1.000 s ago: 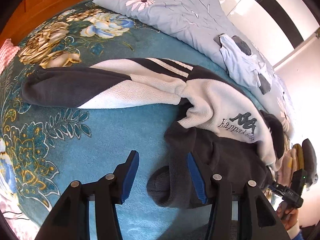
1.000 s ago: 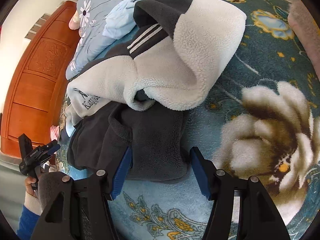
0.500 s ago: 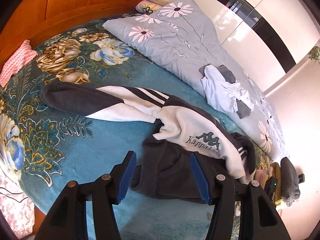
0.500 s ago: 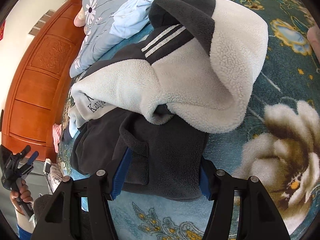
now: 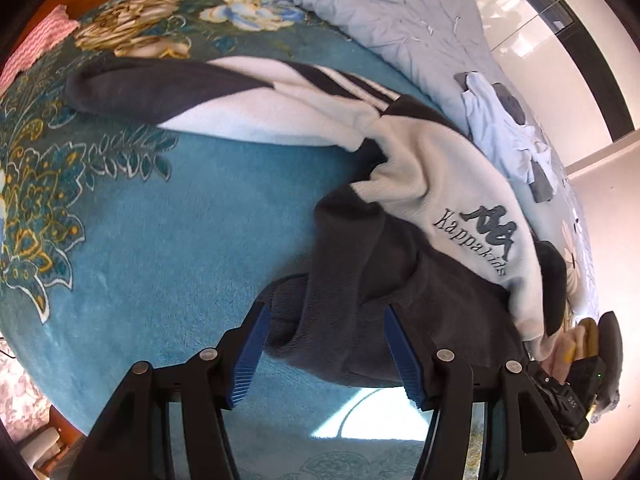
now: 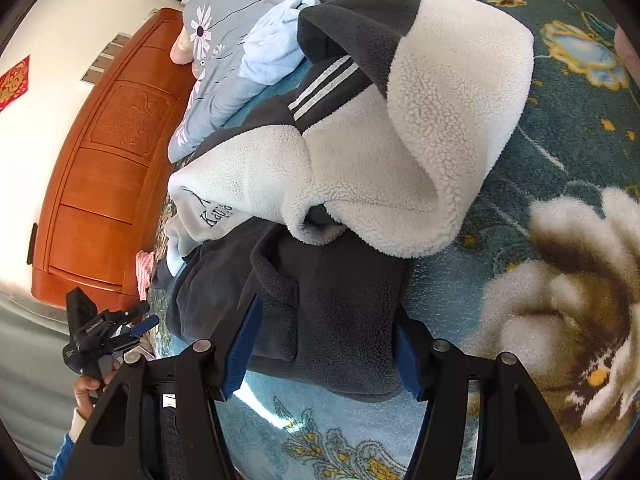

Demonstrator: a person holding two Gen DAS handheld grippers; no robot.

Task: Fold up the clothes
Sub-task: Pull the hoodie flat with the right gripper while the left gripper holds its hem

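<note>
Straddling the dark hem of the fleece jacket (image 5: 416, 184) with both grippers, we have it lying crumpled on the teal floral blanket (image 5: 168, 240).

Our left gripper (image 5: 326, 354) has its jaws spread about halfway, the hem corner lying between the blue pads without being squeezed; our right gripper (image 6: 324, 354) stands just as wide, its pads flanking the dark hem (image 6: 336, 320), and whether they press it we cannot tell. One sleeve (image 5: 168, 88) stretches out flat across the blanket. Beyond it lie a grey daisy quilt (image 5: 400, 12) and a pale blue garment (image 5: 500, 132).
</note>
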